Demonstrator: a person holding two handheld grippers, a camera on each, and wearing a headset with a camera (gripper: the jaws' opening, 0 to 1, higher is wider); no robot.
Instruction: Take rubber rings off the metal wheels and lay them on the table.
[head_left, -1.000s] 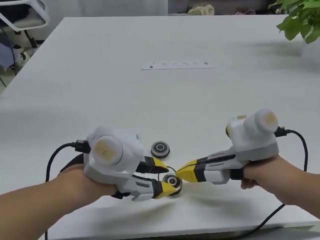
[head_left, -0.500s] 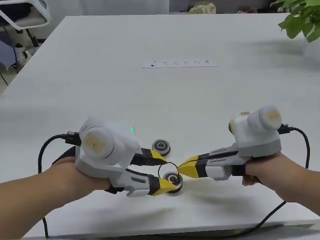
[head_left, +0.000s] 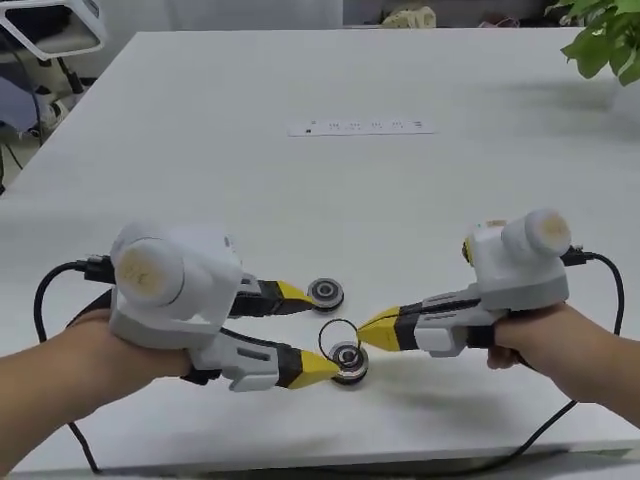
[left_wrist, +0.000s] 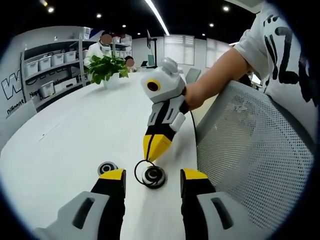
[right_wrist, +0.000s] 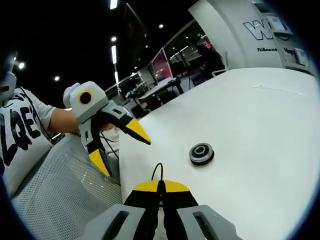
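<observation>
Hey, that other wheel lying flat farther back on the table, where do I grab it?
Grip the far wheel across its round outer edge, jaws coming down from above on opposite sides. It lies flat on the table, so only that edge stands free. The open left gripper looks nearest.

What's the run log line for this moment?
right gripper: shut on rubber ring | left gripper: open, astride near wheel | far wheel: lying on table

Open-plan office/lab: shelves w/ bins (left_wrist: 44, 70), mesh chair (left_wrist: 250, 150), big white table (head_left: 350, 70), ceiling spots (left_wrist: 158, 16).
</observation>
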